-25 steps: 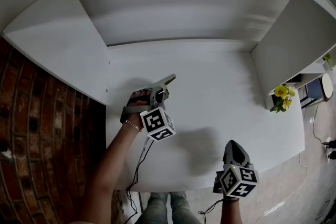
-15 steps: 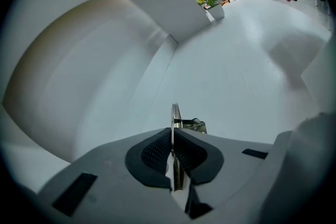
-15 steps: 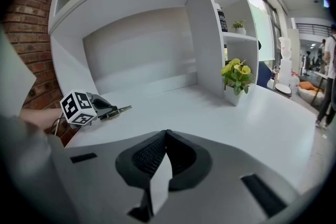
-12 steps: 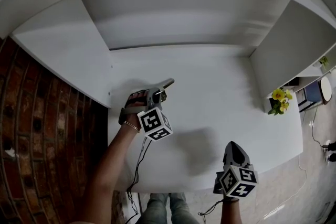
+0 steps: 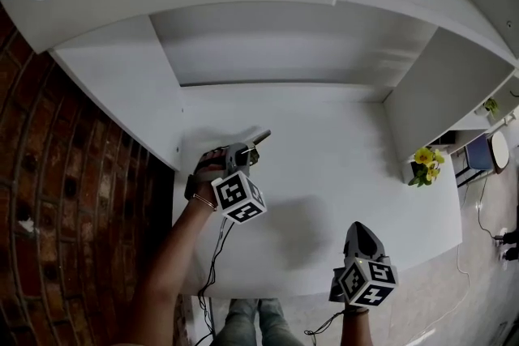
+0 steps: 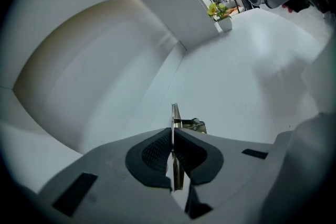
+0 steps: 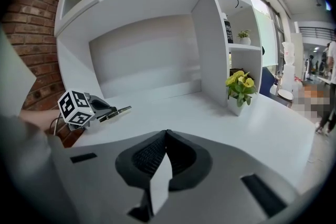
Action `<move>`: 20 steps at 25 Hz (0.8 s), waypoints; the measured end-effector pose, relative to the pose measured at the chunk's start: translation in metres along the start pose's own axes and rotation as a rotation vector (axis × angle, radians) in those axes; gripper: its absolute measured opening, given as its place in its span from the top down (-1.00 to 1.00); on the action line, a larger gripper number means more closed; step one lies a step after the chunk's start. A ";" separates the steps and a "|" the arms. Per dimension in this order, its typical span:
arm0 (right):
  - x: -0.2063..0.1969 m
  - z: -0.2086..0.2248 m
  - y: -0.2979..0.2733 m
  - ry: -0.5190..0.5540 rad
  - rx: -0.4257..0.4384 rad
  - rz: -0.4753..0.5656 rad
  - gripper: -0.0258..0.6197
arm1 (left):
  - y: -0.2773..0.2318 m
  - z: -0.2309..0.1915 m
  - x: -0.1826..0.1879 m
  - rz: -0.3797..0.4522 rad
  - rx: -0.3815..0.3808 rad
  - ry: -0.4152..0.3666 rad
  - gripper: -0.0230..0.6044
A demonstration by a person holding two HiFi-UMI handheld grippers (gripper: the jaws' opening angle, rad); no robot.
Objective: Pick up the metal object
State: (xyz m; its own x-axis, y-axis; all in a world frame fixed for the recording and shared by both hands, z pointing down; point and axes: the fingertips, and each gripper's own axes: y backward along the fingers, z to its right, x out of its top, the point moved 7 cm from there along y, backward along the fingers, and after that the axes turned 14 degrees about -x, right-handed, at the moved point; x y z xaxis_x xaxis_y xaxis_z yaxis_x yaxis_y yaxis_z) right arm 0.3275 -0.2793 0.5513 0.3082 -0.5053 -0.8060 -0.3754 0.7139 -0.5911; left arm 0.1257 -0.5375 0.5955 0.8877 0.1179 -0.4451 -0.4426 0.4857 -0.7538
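A thin flat metal object (image 5: pixel 261 136) sticks out forward from my left gripper (image 5: pixel 246 150), which is shut on it above the left part of the white table (image 5: pixel 340 166). In the left gripper view the metal object (image 6: pixel 175 118) stands edge-on, pinched between the dark pads (image 6: pixel 152 155). The right gripper view shows the metal object (image 7: pixel 122 110) pointing right out of the left gripper (image 7: pixel 107 110). My right gripper (image 5: pixel 362 232) hovers at the table's near edge, shut with nothing in it; its pads (image 7: pixel 181 155) meet.
A white shelf unit's back wall (image 5: pixel 284 53) and side panels (image 5: pixel 434 85) enclose the table. A small pot of yellow flowers (image 5: pixel 423 160) stands at the right by the side panel. A brick wall (image 5: pixel 73 198) runs along the left.
The head view has tilted up a little, so the shelf shows more. My left gripper keeps its hold on the metal object and sits slightly lower in the view. The right gripper has not moved.
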 end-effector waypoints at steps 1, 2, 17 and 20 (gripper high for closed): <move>0.002 -0.001 0.002 -0.005 0.003 0.004 0.92 | 0.005 -0.001 0.000 0.008 0.001 0.016 0.87; 0.004 -0.001 0.004 -0.007 0.003 0.011 0.92 | 0.010 -0.003 0.000 0.016 0.004 0.031 0.88; 0.058 -0.014 0.051 0.095 0.036 0.148 0.92 | 0.125 -0.018 -0.001 0.142 0.103 0.261 0.87; 0.071 -0.017 0.060 0.100 0.051 0.179 0.92 | 0.156 -0.022 -0.001 0.201 0.128 0.357 0.87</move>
State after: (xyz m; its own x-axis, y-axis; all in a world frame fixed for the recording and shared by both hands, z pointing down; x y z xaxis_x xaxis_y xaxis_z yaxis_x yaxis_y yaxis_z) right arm 0.3125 -0.2809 0.4579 0.1516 -0.4122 -0.8984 -0.3710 0.8187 -0.4383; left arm 0.0534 -0.4805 0.4676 0.6758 -0.0746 -0.7333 -0.5628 0.5901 -0.5788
